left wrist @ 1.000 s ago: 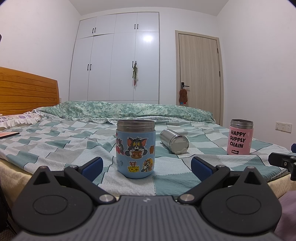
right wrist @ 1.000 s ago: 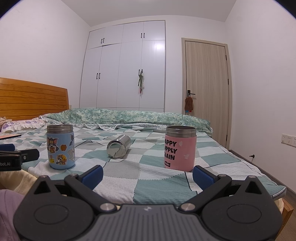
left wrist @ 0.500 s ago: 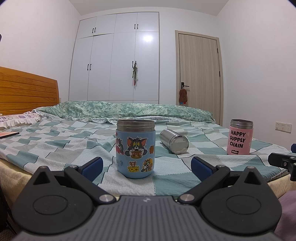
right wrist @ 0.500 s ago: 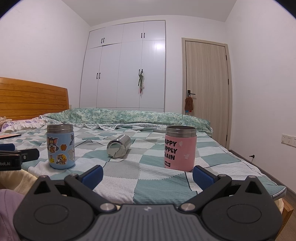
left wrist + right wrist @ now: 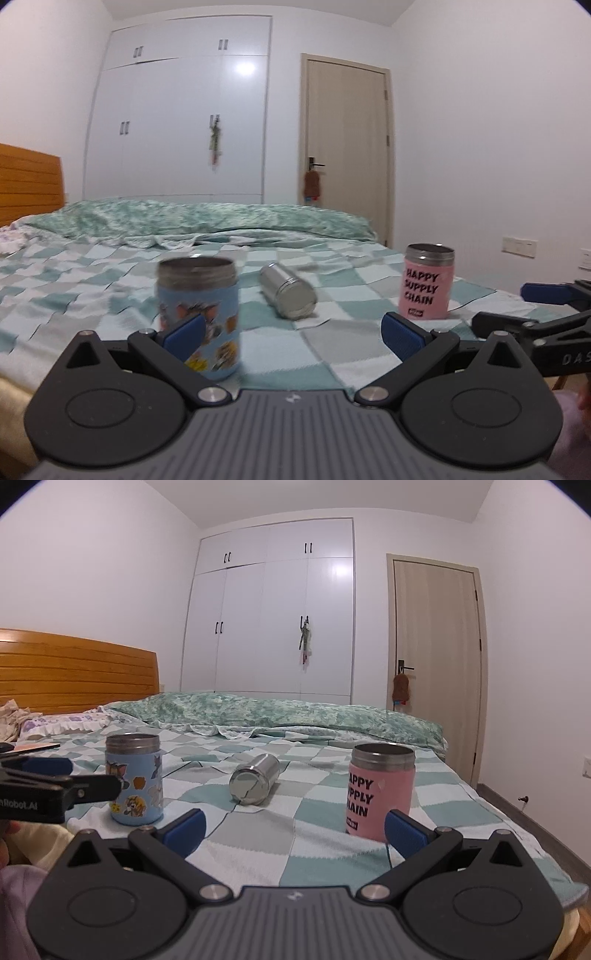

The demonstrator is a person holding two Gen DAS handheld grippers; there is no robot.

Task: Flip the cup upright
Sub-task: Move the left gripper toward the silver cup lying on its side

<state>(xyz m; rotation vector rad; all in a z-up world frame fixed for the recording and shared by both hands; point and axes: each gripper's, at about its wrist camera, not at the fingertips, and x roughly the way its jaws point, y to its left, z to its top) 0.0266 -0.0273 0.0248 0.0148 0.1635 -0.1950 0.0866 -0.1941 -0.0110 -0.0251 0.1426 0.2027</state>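
A plain steel cup (image 5: 289, 295) lies on its side on the checked bedspread, its base toward me; it also shows in the right wrist view (image 5: 254, 780). My left gripper (image 5: 293, 334) is open and empty, near the bed's front edge, short of the cup. My right gripper (image 5: 294, 827) is open and empty, also short of it. A blue cartoon cup (image 5: 199, 312) (image 5: 133, 779) stands upright at the left. A pink cup (image 5: 427, 286) (image 5: 380, 791) stands upright at the right.
The bedspread (image 5: 295, 853) ends at a front edge just under both grippers. A rumpled green quilt (image 5: 280, 712) lies across the back. A wooden headboard (image 5: 74, 672) is at the left, a wardrobe and door behind.
Both grippers have moved forward toward the bed and turned slightly; the left view is blurred by motion. The cups have not moved. Both grippers stay open.
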